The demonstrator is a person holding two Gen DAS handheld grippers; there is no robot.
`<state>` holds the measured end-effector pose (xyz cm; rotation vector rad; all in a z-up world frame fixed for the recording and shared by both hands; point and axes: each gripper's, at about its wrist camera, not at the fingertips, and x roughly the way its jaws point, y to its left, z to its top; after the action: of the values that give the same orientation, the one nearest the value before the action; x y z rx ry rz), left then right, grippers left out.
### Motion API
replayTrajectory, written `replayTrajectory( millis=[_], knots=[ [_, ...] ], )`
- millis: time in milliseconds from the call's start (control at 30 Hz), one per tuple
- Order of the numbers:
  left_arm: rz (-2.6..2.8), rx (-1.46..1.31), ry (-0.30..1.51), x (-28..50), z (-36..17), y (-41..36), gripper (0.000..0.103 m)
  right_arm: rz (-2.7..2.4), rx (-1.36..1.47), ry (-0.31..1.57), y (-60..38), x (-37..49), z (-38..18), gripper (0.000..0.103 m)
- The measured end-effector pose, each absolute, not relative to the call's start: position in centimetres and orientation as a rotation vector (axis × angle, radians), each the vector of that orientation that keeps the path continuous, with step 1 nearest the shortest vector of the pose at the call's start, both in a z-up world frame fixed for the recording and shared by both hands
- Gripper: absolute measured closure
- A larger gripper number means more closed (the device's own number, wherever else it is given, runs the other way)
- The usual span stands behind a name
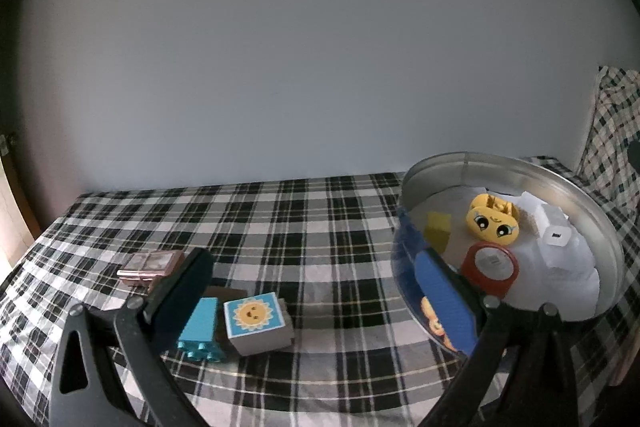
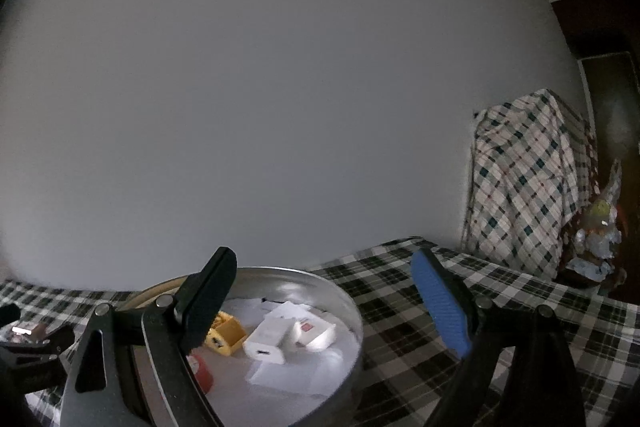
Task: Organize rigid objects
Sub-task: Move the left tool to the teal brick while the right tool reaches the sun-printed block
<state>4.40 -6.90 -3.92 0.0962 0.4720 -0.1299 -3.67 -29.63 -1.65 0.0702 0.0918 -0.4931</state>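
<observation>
Both tongs (image 1: 320,299) (image 2: 332,299) agape, empty

Home bedrm, plaid bed sheet (image 1: 320,227), bare wall (image 1: 280,67)

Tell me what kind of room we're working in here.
Probably a bedroom at home: the checked sheet spreads like bedding against a bare wall, with what looks like a pillow in matching cloth at one end.

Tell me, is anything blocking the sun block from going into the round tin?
Nothing visible does. The sun block sits on the checked cloth, and only bare cloth lies between it and the round tin. A blue brick stands on its other side.
</observation>
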Motion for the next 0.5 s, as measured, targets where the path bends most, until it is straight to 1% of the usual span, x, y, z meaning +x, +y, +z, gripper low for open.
replayTrajectory(
  millis=[233,500],
  knots=[
    [-0.108,0.088,0.490,4.9,-4.0,-4.9,0.001,-0.397,0.086,0.150,-26.3,-1.7,-2.2,0.012],
    [-0.075,0.068,0.530,6.2,-4.4,-0.4,0.001,-0.271,0.073,0.212,-21.6,0.2,-2.8,0.012]
  ],
)
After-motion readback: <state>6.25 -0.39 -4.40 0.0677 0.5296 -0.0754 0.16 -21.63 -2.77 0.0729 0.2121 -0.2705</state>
